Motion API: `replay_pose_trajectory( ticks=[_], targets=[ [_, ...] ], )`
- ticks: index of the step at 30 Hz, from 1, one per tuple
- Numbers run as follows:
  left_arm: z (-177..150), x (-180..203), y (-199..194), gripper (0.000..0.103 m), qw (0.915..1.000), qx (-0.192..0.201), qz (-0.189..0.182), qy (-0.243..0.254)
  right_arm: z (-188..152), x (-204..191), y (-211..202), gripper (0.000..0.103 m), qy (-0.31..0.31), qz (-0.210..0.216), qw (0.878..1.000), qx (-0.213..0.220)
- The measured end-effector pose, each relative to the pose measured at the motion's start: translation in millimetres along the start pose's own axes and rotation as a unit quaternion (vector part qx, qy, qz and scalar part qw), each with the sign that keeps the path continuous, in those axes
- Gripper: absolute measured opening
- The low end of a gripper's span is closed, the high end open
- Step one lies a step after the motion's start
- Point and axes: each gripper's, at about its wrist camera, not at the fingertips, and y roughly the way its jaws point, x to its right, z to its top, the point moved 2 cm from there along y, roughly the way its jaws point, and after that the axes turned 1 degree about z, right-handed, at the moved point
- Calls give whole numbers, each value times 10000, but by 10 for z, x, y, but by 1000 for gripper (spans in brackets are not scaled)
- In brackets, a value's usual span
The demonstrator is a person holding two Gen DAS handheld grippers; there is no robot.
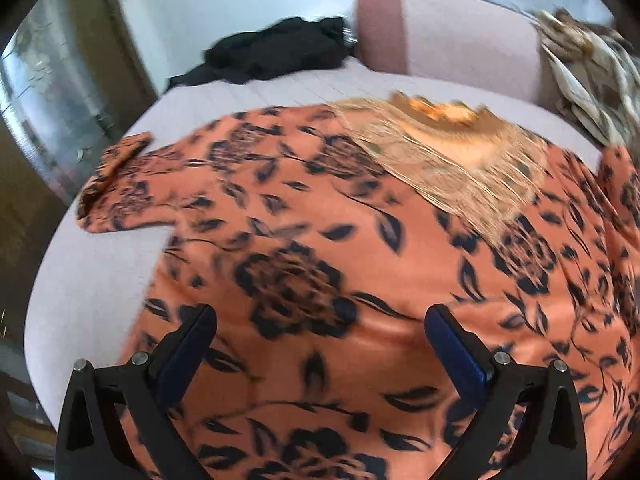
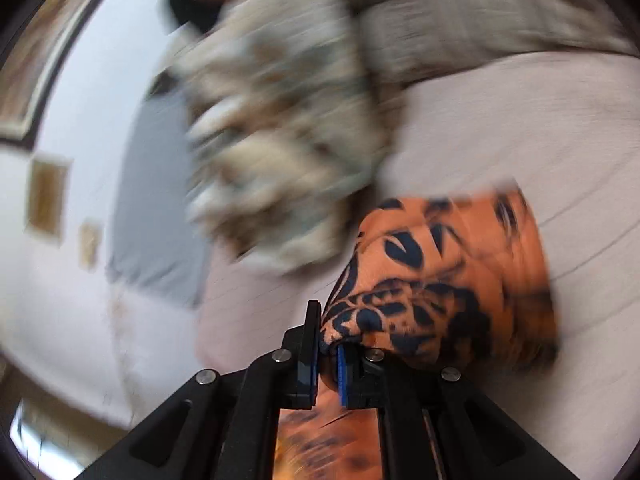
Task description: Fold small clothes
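An orange top with a dark floral print (image 1: 320, 248) lies spread on a pale bed (image 1: 92, 280), its fringed tan neckline (image 1: 452, 160) toward the far side and one sleeve (image 1: 120, 188) out to the left. My left gripper (image 1: 320, 344) is open and hovers just above the top's lower part. My right gripper (image 2: 328, 344) is shut on a bunched part of the same orange top (image 2: 440, 280), near its right sleeve, lifted slightly off the bed (image 2: 520, 128).
A black garment (image 1: 280, 48) lies at the bed's far side beside a pink bolster (image 1: 452, 36). A cream and brown patterned cloth (image 1: 592, 76) lies at the far right, and shows blurred in the right wrist view (image 2: 280, 140). A wooden wardrobe (image 1: 116, 40) stands left.
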Motion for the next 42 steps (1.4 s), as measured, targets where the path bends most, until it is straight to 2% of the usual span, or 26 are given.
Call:
replay_pose_trajectory(
  ticks=[4,8,11,12,16,18,19,20,21,24,26,28,30,32,33,35,39,41,42],
  targets=[
    [99,-309,10,103,9983,-13,235,-531,-678,-847,228,7,-827,523,9922,-770],
    [119,-638,12,103,9945,30,479,-930,-1607,-1364,523,7,-1381,870,9718,-1701],
    [108,-876,37,103,9911,-1,603,-1188,-2255,-1465,772,7,-1744,757,9541,-2316],
    [103,-982,46,103,9894,-8,653,-1297,-2565,-1467,915,8,-1866,659,9442,-2634],
    [127,-1229,78,103,9844,-18,768,-1581,-3365,-1263,1193,11,-1929,227,9126,-3598],
    [142,-1324,74,103,9822,12,819,-1692,-3609,-1088,1295,22,-1725,27,9029,-3938],
    [166,-1350,84,103,9816,16,803,-1729,-3719,-1052,1294,48,-1618,1,9012,-4021],
    [180,-1380,84,103,9810,26,792,-1771,-3794,-958,1274,81,-1385,32,8980,-4175],
    [202,-1392,91,103,9804,28,778,-1811,-3835,-878,1206,83,-1041,240,8988,-4251],
    [251,-1397,83,103,9795,56,705,-1885,-3794,-833,971,83,-984,296,8972,-4295],
    [286,-1319,52,103,9821,172,568,-1788,-3684,-765,799,83,-684,455,8948,-4388],
    [321,-1182,11,103,9863,304,454,-1555,-3573,-814,628,83,-398,597,9057,-4177],
    [336,-976,-44,103,9911,441,232,-1237,-3267,-725,394,82,-205,654,9269,-3690],
    [316,-676,-115,103,9952,580,-12,-794,-2990,-679,311,61,-67,634,9416,-3306],
    [300,-522,-135,103,9963,602,-141,-595,-2809,-659,289,57,-37,549,9495,-3091],
    [258,-271,-159,103,9971,615,-324,-303,-2545,-649,298,38,3,419,9595,-2784],
    [179,164,-255,103,9957,803,-412,208,-2098,-373,438,36,374,-41,9654,-2580],
    [197,359,-264,103,9943,944,-148,473,-2078,-205,610,37,210,-782,9609,-2649],
    [227,386,-244,103,9940,963,-34,508,-2089,-61,701,34,234,-1153,9520,-2826]
  ],
)
